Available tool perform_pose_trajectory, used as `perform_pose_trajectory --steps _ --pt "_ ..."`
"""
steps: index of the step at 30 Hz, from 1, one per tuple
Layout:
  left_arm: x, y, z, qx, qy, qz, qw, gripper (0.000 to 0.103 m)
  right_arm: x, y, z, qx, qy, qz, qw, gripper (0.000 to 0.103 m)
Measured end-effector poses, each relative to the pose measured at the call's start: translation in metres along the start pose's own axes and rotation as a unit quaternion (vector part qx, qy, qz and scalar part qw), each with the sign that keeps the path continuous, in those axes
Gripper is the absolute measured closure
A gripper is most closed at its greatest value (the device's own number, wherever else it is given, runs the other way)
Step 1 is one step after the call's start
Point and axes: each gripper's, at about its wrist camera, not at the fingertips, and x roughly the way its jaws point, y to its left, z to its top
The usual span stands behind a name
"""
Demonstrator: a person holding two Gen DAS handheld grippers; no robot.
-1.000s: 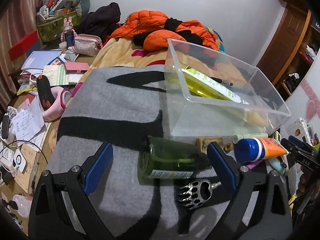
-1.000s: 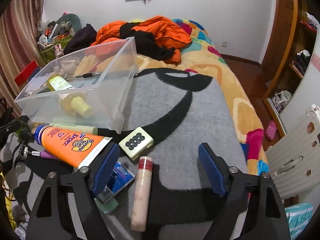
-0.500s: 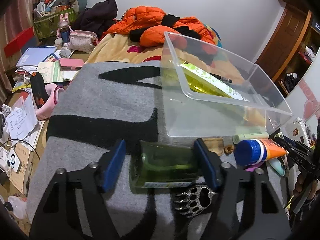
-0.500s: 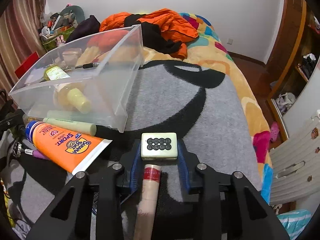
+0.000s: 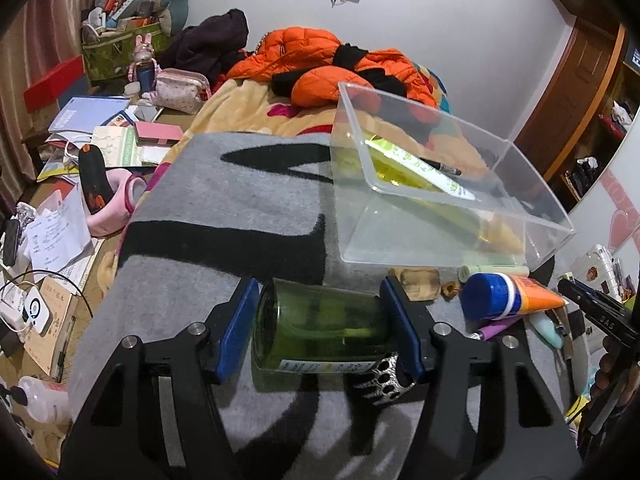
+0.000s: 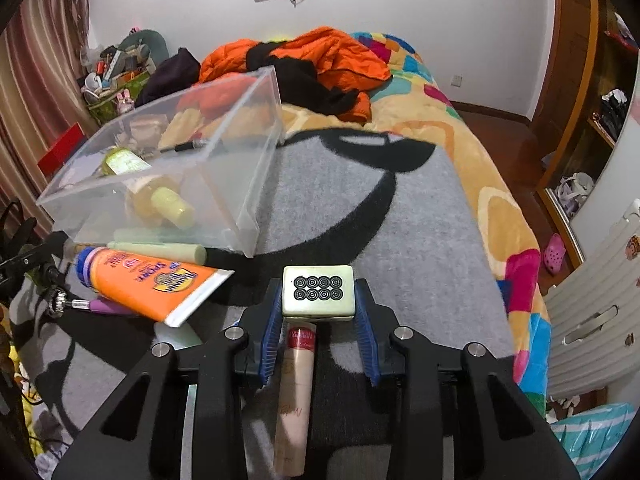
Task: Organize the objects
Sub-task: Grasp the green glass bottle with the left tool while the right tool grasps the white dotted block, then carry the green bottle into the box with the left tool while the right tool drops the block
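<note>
A green glass bottle (image 5: 320, 328) lies on its side on the grey and black blanket (image 5: 224, 256). My left gripper (image 5: 320, 330) is shut on it, one blue pad at each end. A cream mahjong tile (image 6: 318, 292) with black circles sits between the blue pads of my right gripper (image 6: 318, 312), which is shut on it. Under that tile lies a beige tube with a red band (image 6: 296, 384). A clear plastic bin (image 5: 440, 184) (image 6: 176, 176) stands tilted behind, holding a yellow-green bottle (image 5: 404, 168) (image 6: 148, 184) and a black pen (image 5: 440, 166).
An orange sunscreen tube with a blue cap (image 5: 504, 300) (image 6: 148, 280), a pale green stick (image 6: 160, 250), a purple pen (image 6: 96, 304) and a metal paw-shaped piece (image 5: 380, 376) lie near the bin. An orange jacket (image 6: 320, 56) is heaped at the bed's far end. A cluttered side table (image 5: 80, 160) stands left.
Both grippers went from open to closed: the left onto the green bottle, the right onto the mahjong tile, which now sits squarely between its pads.
</note>
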Motion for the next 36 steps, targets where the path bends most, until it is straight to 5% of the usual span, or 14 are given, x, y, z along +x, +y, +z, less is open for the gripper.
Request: perform_pose_trajectory --steps 20,36 --pt "-0.051 -0.036 0.04 0.037 -0.097 -0.029 0.9942 0.041 -0.044 0.028 0.028 -0.038 -0.069 0.034 0.996 0.072" --pt "-0.017 -0.059 0.071 0.045 -0.089 -0.042 0.9941 0.041 -0.024 0.061 0.063 -0.061 -0.08 0.072 0.992 0.072"
